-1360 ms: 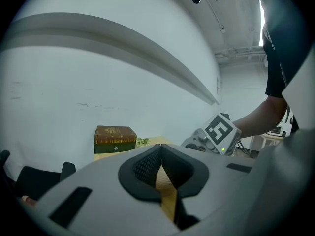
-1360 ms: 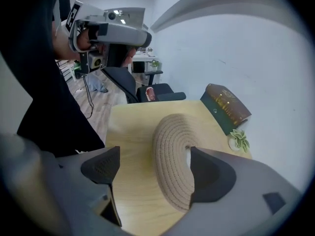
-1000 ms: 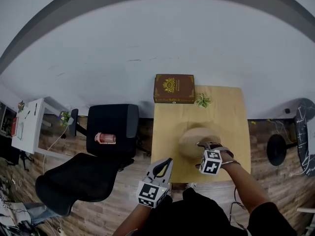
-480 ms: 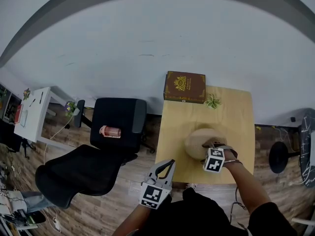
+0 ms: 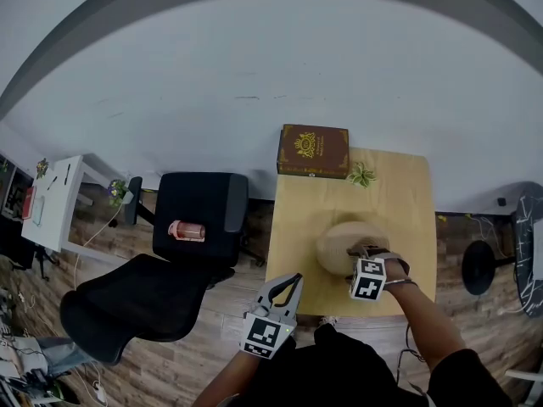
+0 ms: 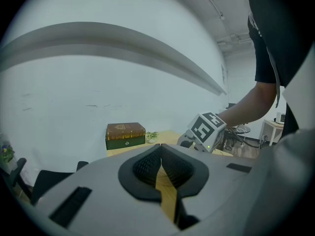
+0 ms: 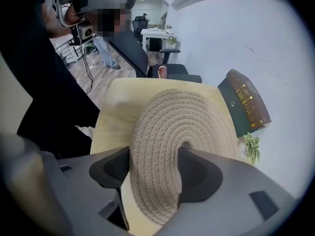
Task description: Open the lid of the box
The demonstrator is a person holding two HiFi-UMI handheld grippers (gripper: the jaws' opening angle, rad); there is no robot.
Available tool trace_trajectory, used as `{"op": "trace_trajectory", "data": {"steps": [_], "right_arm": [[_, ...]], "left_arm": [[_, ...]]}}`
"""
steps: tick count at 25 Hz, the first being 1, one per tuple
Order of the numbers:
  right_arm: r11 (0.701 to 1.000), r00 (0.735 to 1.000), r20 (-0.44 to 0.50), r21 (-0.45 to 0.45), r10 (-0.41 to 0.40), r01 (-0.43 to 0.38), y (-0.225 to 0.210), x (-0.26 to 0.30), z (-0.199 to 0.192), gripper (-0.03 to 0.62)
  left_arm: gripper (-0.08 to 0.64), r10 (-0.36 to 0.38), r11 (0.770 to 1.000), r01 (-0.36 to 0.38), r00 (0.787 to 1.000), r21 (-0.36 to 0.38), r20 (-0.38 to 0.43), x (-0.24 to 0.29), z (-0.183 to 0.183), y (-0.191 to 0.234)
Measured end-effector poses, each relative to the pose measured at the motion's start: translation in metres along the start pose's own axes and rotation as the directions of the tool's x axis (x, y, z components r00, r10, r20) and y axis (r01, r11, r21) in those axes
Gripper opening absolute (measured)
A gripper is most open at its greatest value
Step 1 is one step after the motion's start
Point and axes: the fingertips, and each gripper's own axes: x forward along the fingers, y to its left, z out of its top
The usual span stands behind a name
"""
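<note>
A round woven box with a coiled-rope lid [image 5: 339, 240] stands near the front of the wooden table [image 5: 297, 210]. My right gripper [image 5: 360, 253] points steeply down onto it. In the right gripper view the lid [image 7: 167, 117] fills the gap of that gripper [image 7: 153, 162]: one pad sits at the lid's rim, the other at its centre dimple. These jaws have just been closing, and both pads press on the lid. My left gripper [image 5: 293, 278] hangs off the table's front left corner, shut [image 6: 160, 150] and holding nothing.
A brown and green book-like box [image 5: 313, 151] lies at the table's far edge against the white wall, with a small plant [image 5: 361, 175] beside it. Two black chairs [image 5: 199, 214] stand left of the table, one bearing a pink object [image 5: 187, 231].
Only the head view has shifted a little. Both grippers stay where they were, the right one on the woven lid.
</note>
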Motion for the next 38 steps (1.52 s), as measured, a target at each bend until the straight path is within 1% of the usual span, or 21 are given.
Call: {"op": "trace_trajectory", "data": {"steps": [5, 8, 13, 18, 24, 30, 34, 38], "right_arm": [[1.0, 1.0, -0.008, 0.008, -0.017, 0.017, 0.002, -0.009, -0.004, 0.313], [0.999, 0.999, 0.002, 0.019, -0.038, 0.038, 0.002, -0.018, -0.004, 0.313], [0.997, 0.998, -0.009, 0.035, -0.07, 0.07, 0.003, -0.04, -0.012, 0.313], [0.991, 0.995, -0.028, 0.083, -0.099, 0.101, 0.005, -0.055, -0.031, 0.313], [0.977, 0.99, -0.059, 0.167, -0.127, 0.135, 0.01, -0.067, -0.068, 0.313], [0.95, 0.985, -0.105, 0.267, -0.14, 0.164, 0.017, -0.074, -0.115, 0.313], [0.914, 0.98, -0.127, 0.359, -0.151, 0.188, 0.02, -0.08, -0.148, 0.313], [0.879, 0.976, -0.144, 0.429, -0.162, 0.209, 0.024, -0.081, -0.175, 0.313]], "left_arm": [[0.02, -0.015, 1.0, 0.015, 1.0, 0.01, -0.001, 0.003, -0.001, -0.005], [0.02, -0.025, 1.0, 0.025, 1.0, 0.009, 0.002, 0.005, 0.0, -0.007], [0.02, -0.045, 0.999, 0.045, 0.999, 0.01, 0.003, 0.008, 0.002, -0.01], [0.02, -0.07, 0.998, 0.069, 0.997, 0.01, 0.019, 0.019, 0.007, -0.015], [0.02, -0.137, 0.99, 0.136, 0.99, 0.029, 0.027, 0.035, 0.011, -0.032], [0.02, -0.2, 0.98, 0.2, 0.98, 0.023, 0.014, 0.049, 0.012, -0.056], [0.02, -0.225, 0.974, 0.225, 0.974, -0.005, 0.021, 0.058, 0.018, -0.068], [0.02, -0.251, 0.968, 0.25, 0.968, 0.025, 0.007, 0.065, 0.015, -0.077]]}}
